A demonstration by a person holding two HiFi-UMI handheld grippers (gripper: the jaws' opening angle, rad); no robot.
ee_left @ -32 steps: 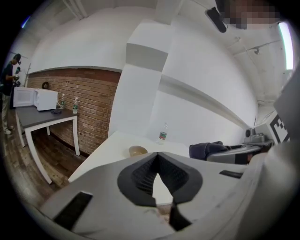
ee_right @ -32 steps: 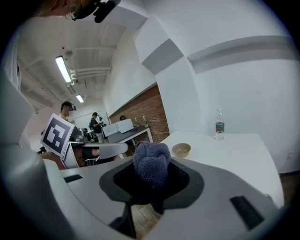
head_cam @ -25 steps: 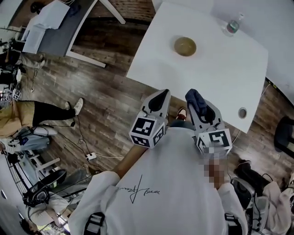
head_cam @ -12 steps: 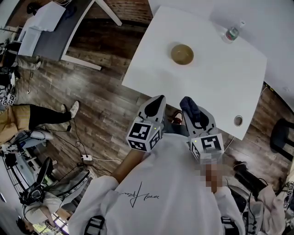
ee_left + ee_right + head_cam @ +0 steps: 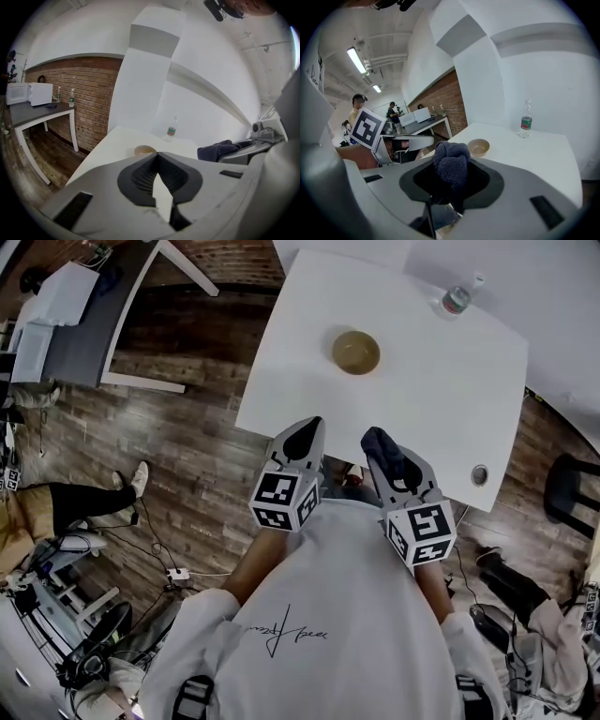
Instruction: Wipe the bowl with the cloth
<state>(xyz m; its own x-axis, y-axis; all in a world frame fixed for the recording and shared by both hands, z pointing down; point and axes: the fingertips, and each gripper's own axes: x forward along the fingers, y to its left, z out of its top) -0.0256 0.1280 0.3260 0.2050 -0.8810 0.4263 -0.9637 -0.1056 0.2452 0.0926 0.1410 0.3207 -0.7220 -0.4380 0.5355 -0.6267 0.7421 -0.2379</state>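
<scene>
Bowl (image 5: 356, 352) on white worktop (image 5: 441, 409), right gripper (image 5: 378, 440) fingers (image 5: 525, 187) clamped on dark blue cloth (image 5: 451, 168), left gripper (image 5: 307, 430) fingers (image 5: 93, 187) together, nothing between them.

Bowl (image 5: 355, 352) on table (image 5: 441, 413); bottle (image 5: 456, 300) behind it, rightward; cloth (image 5: 451, 161) in right gripper (image 5: 449, 185)

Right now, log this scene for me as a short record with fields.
left gripper: shut, nothing between the jaws
right gripper: shut on the dark cloth
bowl: tan, upright on the white table
bottle: upright near the table's far edge, beyond the bowl
task stage: wiping not yet begun; both grippers apart from the bowl
</scene>
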